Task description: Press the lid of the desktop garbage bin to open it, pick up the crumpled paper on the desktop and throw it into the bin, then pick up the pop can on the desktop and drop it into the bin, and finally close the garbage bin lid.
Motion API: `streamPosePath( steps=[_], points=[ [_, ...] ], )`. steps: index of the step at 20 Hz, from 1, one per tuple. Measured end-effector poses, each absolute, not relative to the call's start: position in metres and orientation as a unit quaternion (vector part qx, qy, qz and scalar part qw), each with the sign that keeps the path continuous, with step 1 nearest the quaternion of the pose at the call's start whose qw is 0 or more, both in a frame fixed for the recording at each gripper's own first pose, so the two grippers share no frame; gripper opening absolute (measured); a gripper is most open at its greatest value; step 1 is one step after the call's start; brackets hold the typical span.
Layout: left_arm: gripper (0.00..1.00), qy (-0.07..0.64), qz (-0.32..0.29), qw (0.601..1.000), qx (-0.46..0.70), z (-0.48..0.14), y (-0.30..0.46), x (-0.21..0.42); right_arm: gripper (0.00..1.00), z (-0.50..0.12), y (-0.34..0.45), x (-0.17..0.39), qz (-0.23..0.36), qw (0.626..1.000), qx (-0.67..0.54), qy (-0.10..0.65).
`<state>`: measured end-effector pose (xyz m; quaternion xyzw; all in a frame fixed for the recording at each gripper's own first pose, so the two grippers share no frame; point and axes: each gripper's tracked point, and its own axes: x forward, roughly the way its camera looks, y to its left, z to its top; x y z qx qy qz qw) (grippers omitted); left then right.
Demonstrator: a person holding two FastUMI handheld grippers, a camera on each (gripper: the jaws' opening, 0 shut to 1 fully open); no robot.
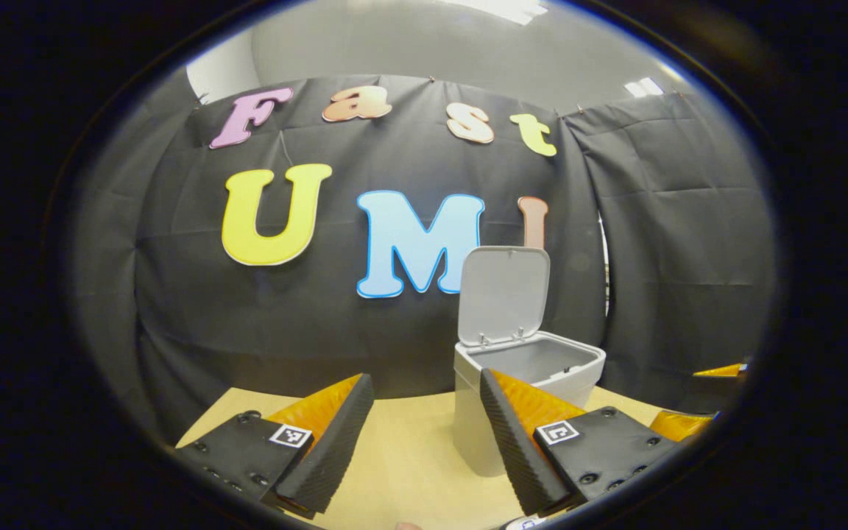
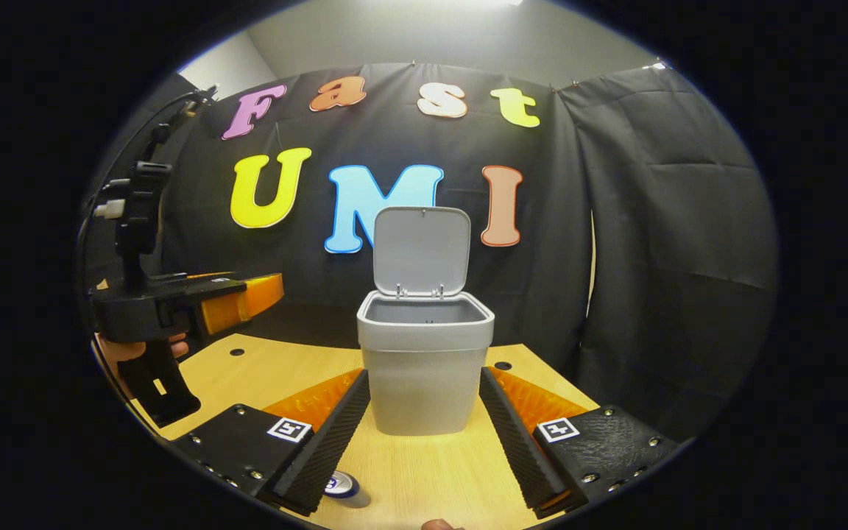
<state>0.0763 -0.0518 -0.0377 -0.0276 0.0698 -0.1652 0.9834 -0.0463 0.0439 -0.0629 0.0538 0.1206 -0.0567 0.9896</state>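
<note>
On a pale wooden tabletop [image 2: 424, 471], the small grey plastic bin [image 2: 424, 368] is standing with its lid [image 2: 422, 250] raised, both tongs, left [image 1: 424, 434] and right [image 2: 424, 434], are hanging released and empty, and a pop can [image 2: 343, 486] is waiting near the right tongs, so binning it and closing up are seemingly remaining.

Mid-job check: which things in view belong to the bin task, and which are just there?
Part of the job:
garbage bin, lid standing open
pop can, on the table by the right gripper
left gripper, open, held above the table

Just there:
wooden table
black cloth wall
</note>
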Motion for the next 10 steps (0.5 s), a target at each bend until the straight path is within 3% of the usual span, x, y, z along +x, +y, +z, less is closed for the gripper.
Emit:
streamPosePath(
  steps=[10],
  points=[
    [0.96,0.074,-0.104,0.991,-0.049,-0.049,0.024,0.03,0.96,-0.085,0.096,-0.052,-0.018,0.988,0.048,0.145]
  ],
)
